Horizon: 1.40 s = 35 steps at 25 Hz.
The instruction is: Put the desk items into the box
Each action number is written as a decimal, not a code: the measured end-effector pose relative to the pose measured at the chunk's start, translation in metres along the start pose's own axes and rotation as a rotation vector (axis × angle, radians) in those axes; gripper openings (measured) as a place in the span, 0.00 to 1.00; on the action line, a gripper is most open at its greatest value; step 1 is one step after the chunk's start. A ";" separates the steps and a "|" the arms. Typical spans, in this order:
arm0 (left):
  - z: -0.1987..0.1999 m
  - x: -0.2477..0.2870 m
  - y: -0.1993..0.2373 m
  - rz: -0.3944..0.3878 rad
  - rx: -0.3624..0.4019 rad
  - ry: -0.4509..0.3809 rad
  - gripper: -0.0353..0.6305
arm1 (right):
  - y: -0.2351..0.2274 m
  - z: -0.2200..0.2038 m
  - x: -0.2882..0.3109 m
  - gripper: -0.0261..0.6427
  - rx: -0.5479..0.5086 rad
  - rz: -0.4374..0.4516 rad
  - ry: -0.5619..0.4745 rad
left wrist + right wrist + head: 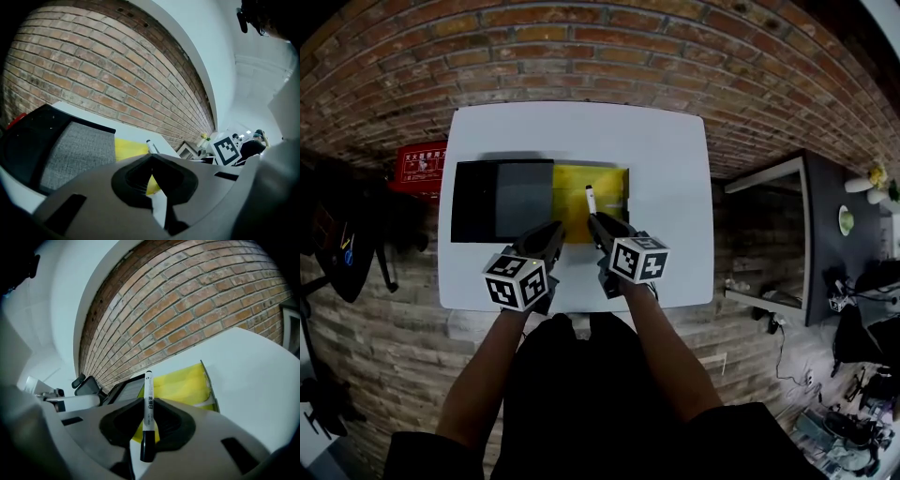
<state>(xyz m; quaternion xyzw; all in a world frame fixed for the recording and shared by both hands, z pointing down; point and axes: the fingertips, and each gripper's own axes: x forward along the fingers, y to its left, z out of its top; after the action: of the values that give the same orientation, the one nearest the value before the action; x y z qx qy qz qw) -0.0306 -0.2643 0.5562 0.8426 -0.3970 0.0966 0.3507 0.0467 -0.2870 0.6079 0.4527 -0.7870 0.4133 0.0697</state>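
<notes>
Marker [148,414] | clamped upright between jaws of right gripper [146,400] | yellow box [187,385] behind

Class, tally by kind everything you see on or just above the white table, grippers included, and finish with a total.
Grippers: 2, the left gripper and the right gripper
Markers: 1, the marker clamped in the right gripper
Containers: 2, the black container with grey inside and the yellow container
Total: 5
</notes>
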 end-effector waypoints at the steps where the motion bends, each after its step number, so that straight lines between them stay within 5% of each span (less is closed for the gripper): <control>1: 0.001 0.001 0.002 -0.001 -0.002 -0.001 0.07 | -0.002 0.002 0.004 0.16 0.011 -0.012 -0.006; 16: 0.016 0.015 0.030 0.015 -0.054 -0.022 0.07 | -0.012 0.012 0.046 0.16 0.099 -0.110 0.026; 35: 0.018 0.014 0.044 0.038 -0.071 -0.015 0.07 | -0.030 -0.004 0.075 0.16 0.048 -0.255 0.194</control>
<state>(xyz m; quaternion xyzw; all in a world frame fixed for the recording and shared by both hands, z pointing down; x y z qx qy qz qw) -0.0555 -0.3042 0.5717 0.8226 -0.4188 0.0831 0.3754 0.0248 -0.3410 0.6642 0.5085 -0.7027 0.4614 0.1864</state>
